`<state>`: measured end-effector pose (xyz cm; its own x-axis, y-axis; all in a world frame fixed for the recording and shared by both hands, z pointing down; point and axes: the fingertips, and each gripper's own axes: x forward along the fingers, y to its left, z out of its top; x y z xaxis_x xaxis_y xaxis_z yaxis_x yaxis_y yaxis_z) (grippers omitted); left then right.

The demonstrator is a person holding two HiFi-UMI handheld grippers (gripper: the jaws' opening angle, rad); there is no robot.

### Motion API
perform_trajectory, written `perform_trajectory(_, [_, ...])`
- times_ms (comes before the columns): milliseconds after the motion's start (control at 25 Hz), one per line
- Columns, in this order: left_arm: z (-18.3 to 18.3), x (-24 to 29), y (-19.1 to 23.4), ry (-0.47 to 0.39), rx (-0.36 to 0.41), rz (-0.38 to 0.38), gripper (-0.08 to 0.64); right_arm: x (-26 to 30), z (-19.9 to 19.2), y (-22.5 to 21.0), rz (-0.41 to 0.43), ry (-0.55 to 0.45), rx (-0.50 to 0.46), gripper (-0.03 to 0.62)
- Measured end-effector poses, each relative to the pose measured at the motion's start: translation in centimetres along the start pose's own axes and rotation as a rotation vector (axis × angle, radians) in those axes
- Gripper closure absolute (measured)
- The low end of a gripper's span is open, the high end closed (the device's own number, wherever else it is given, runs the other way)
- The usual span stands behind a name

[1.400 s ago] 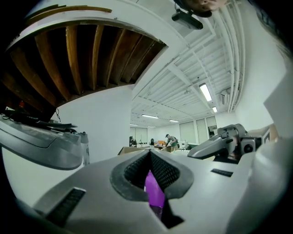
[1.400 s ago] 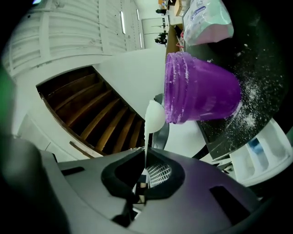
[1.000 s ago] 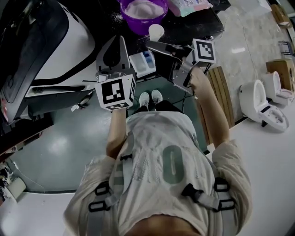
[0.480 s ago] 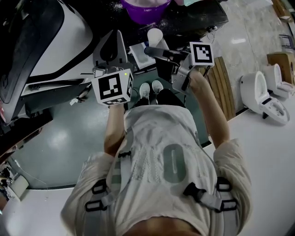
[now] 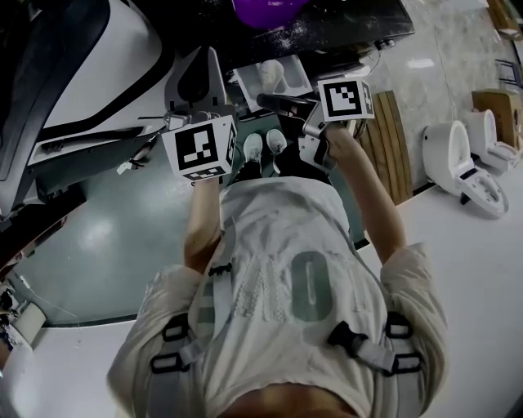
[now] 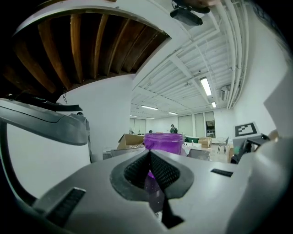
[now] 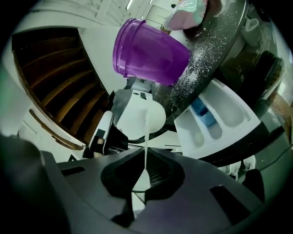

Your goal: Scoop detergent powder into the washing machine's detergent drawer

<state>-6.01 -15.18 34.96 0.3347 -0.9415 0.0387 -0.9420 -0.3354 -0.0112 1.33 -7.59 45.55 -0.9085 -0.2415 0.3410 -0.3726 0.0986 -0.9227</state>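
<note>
A white scoop [image 5: 272, 73] hangs over the washing machine's pulled-out detergent drawer [image 5: 296, 75]. My right gripper [image 5: 265, 101] is shut on the scoop's thin handle. In the right gripper view the scoop [image 7: 139, 116] is just ahead of the right gripper [image 7: 145, 157], and the drawer [image 7: 219, 119] with a blue insert lies to the right. The purple detergent tub [image 7: 149, 52] stands on the dark powder-dusted machine top. My left gripper [image 5: 209, 57] is left of the drawer, shut with nothing in it. In its own view the left gripper [image 6: 150, 153] points at the purple tub [image 6: 164, 142].
The washing machine's white body and dark door [image 5: 49, 73] fill the left. A pink bag [image 7: 187, 11] lies on the machine top beyond the tub. White toilets [image 5: 466, 163] and a wooden slat panel [image 5: 391, 139] stand at the right. The person's shoes [image 5: 263, 145] are below the drawer.
The right gripper has carried the scoop from beside the purple tub down to over the open drawer. The left gripper has stayed shut beside the drawer.
</note>
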Motion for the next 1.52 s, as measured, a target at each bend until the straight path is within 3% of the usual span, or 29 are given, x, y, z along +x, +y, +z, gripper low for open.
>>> perform_trajectory(160, [-0.8,0.1,0.8,0.012,-0.018,0.008,0.540,0.6,-0.5,-1.3,-0.063,0.018,-0.008,0.586])
perform_trajectory(440, [-1.4,0.8,1.3,0.019,-0.031,0.007,0.540,-0.1,-0.3,-3.6,-0.293,0.104,-0.195,0.586])
perform_trajectory(760, [-2.8,0.5,2.8,0.041,-0.055,0.023,0.540,0.6,-0.6,-4.7,-0.363,0.159,-0.235,0.586])
perform_trajectory(1040, [-3.4,0.2,3.5,0.046,-0.071,0.029,0.540,0.7,-0.6,-5.4,-0.495,0.212,-0.354,0.586])
perform_trajectory(1280, [-3.7,0.1,3.6,0.047,-0.087,0.024,0.540,0.7,-0.4,-5.8,-0.548,0.233,-0.405,0.586])
perform_trajectory(1520, [-4.1,0.1,4.2,0.047,-0.103,0.029,0.540,0.3,-0.2,-6.4,-0.673,0.291,-0.541,0.586])
